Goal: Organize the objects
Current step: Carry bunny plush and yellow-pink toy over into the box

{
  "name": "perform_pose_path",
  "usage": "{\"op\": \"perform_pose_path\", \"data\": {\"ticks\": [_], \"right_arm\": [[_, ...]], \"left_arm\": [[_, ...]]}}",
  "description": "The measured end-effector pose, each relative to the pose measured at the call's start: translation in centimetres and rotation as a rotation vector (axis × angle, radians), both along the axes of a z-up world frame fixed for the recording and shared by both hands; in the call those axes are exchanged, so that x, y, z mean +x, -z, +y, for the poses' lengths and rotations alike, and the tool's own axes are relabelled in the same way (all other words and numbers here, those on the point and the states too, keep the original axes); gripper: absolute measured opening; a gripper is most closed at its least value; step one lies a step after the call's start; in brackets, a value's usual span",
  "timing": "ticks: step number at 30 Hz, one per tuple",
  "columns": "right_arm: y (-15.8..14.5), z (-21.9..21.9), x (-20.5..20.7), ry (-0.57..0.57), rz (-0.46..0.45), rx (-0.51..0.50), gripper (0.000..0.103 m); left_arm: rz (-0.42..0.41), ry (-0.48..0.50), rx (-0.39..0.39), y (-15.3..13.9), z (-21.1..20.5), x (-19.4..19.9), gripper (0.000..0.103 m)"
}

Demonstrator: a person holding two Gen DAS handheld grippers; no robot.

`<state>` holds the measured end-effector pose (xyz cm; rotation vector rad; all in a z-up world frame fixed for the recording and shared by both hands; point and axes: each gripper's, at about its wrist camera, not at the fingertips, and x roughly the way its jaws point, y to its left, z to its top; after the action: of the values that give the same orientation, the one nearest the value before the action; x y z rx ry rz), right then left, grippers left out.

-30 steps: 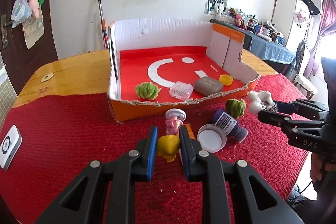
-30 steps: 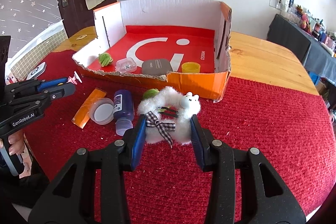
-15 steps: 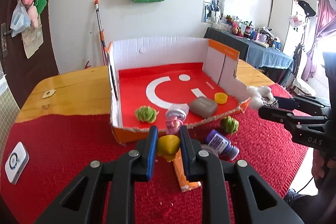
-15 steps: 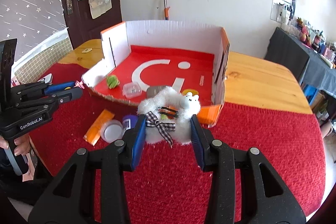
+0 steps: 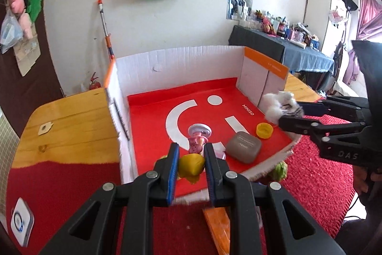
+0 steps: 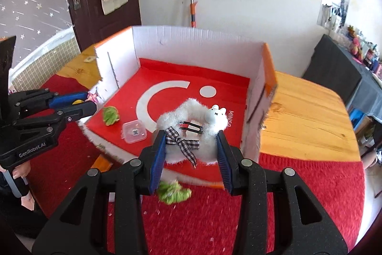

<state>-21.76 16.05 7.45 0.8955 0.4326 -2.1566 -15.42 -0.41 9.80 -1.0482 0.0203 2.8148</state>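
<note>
My left gripper is shut on a small yellow-and-pink toy figure and holds it above the front edge of the open cardboard box with a red floor. My right gripper is shut on a fluffy white plush sheep with a checked bow, held above the box's front right part. The sheep and right gripper show in the left wrist view over the box's right wall. The left gripper shows in the right wrist view at the box's left wall.
In the box lie a grey case, a yellow cap, a green leafy toy and a clear small container. On the red cloth lie another green toy, an orange packet and a white device.
Both grippers have risen and moved forward from the red cloth to above the box, each keeping its toy. The bottle and lid on the cloth have dropped out of sight.
</note>
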Motion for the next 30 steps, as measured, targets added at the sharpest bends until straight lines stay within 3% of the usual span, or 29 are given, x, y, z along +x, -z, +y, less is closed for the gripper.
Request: {"op": "perform_pose_path", "data": {"ticks": [13,30], "right_arm": [[3.3,-4.4,-5.5,-0.032,-0.124,0.153,0.039],[5.4,-5.1,-7.5,-0.032,-0.201,0.263,0.041]], "left_arm": [[-0.155,0.061,-0.025,2.8,0.8,-7.7,0.022],[-0.285,0.063,-0.073,5.6,0.9,-10.8,0.022]]}}
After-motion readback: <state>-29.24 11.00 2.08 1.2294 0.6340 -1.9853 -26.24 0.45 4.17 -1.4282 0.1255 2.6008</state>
